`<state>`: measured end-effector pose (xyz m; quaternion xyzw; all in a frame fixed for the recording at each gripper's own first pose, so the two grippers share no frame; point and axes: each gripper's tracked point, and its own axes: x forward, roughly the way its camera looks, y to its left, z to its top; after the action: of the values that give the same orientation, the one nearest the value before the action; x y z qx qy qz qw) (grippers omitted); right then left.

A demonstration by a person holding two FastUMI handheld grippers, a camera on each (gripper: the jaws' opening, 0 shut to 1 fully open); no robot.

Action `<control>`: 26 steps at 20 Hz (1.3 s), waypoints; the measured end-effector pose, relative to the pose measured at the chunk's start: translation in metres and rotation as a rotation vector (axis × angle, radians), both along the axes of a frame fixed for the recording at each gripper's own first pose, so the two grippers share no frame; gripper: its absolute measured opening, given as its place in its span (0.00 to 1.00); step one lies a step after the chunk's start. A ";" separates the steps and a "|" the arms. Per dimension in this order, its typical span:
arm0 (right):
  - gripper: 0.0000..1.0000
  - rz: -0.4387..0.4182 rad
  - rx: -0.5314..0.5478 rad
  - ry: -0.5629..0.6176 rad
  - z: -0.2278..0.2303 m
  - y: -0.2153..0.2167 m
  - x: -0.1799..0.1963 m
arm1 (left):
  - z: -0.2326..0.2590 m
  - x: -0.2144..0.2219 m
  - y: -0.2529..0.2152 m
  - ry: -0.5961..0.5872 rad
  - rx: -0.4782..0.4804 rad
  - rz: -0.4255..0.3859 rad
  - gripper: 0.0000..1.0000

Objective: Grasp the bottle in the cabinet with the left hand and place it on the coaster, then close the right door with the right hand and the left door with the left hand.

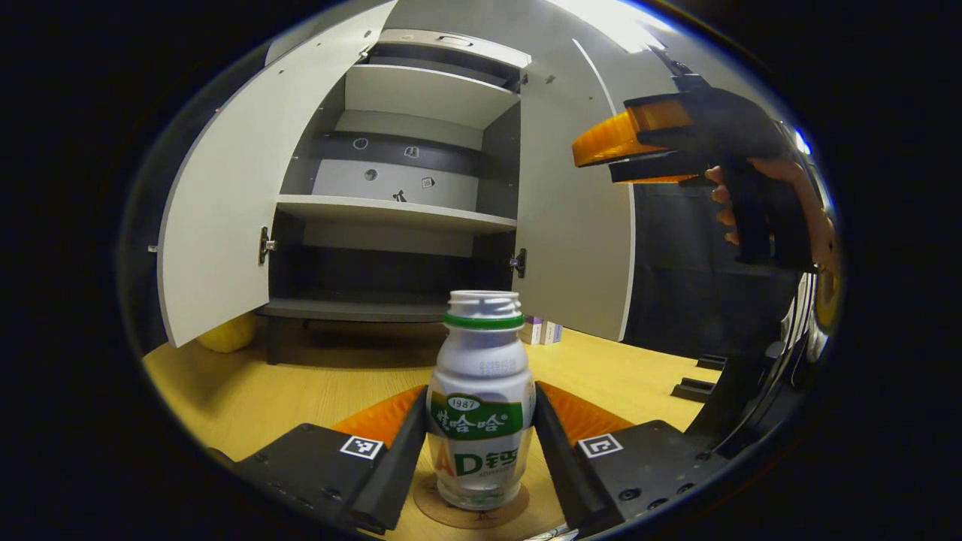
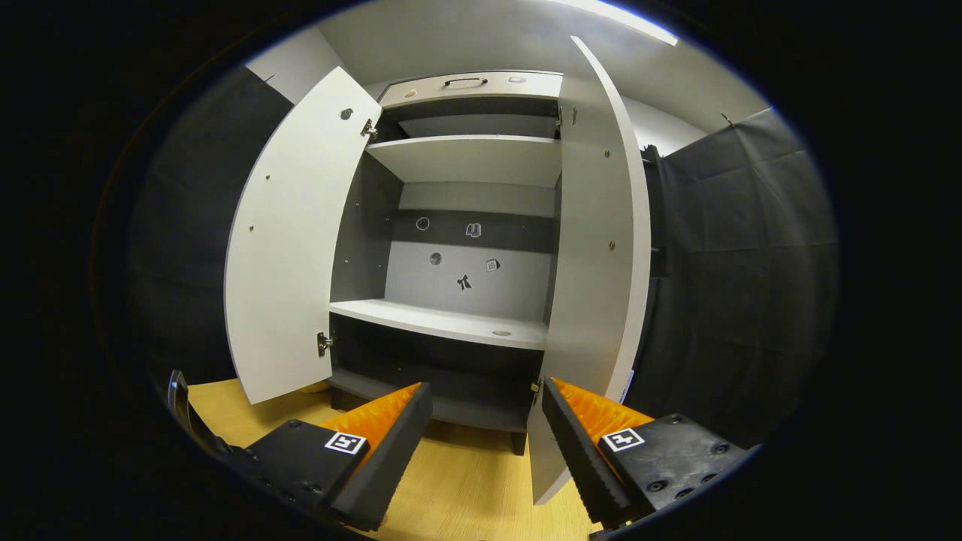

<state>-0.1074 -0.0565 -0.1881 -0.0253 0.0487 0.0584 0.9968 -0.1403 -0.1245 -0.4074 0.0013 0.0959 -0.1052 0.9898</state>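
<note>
Bottle (image 1: 479,398) stands upright on the round coaster (image 1: 470,512) at 6 o'clock in the left gripper view, on the wooden table (image 1: 301,391). The left gripper (image 1: 481,443) brackets it, 1 finger against each side of the label, so the jaws look closed on the bottle's body. Behind it, toward 12 o'clock, the cabinet (image 1: 398,210) has both doors swung wide: the left door (image 1: 225,218) at 9 o'clock and the right door (image 1: 575,225) just past 1 o'clock. Its shelves are bare. At 2 o'clock a hand (image 1: 751,210) holds the right gripper (image 1: 601,154) up in the air near the right door's outer edge.

In the right gripper view, the right gripper (image 2: 481,443) is spread wide with nothing between its 2 fingers, facing the cabinet (image 2: 466,300), with the right door (image 2: 594,300) edge-on at 1 o'clock.
</note>
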 end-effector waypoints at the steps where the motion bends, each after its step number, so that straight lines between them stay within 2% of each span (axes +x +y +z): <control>1: 0.98 -0.002 -0.002 0.001 0.001 -0.003 0.001 | -0.002 0.001 0.000 0.003 0.015 0.005 0.81; 4: 0.97 -0.010 0.004 0.004 0.007 -0.010 0.007 | -0.001 0.003 0.001 0.011 0.047 0.008 0.82; 7: 0.97 -0.006 0.012 0.024 0.009 -0.010 0.015 | 0.007 0.010 0.004 0.019 0.056 0.014 0.95; 13: 0.98 0.016 0.017 0.086 0.019 -0.002 0.030 | 0.041 0.024 -0.012 0.034 0.060 -0.044 0.95; 15: 0.98 0.031 0.048 0.092 0.032 0.004 0.034 | 0.057 0.031 -0.012 0.045 0.050 -0.044 0.95; 20: 1.00 0.058 0.150 0.064 0.078 0.017 0.047 | 0.125 0.056 -0.004 0.006 0.038 -0.051 0.95; 21: 0.97 0.047 0.153 0.056 0.084 0.014 0.050 | 0.139 0.063 -0.002 -0.007 0.042 -0.055 0.95; 26: 0.98 0.035 0.209 0.054 0.107 0.002 0.048 | 0.218 0.088 0.002 -0.086 0.102 -0.094 0.95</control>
<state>-0.0598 -0.0545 -0.0812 0.0795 0.0684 0.0814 0.9911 -0.0525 -0.1229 -0.1895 0.0605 0.0585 -0.1463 0.9857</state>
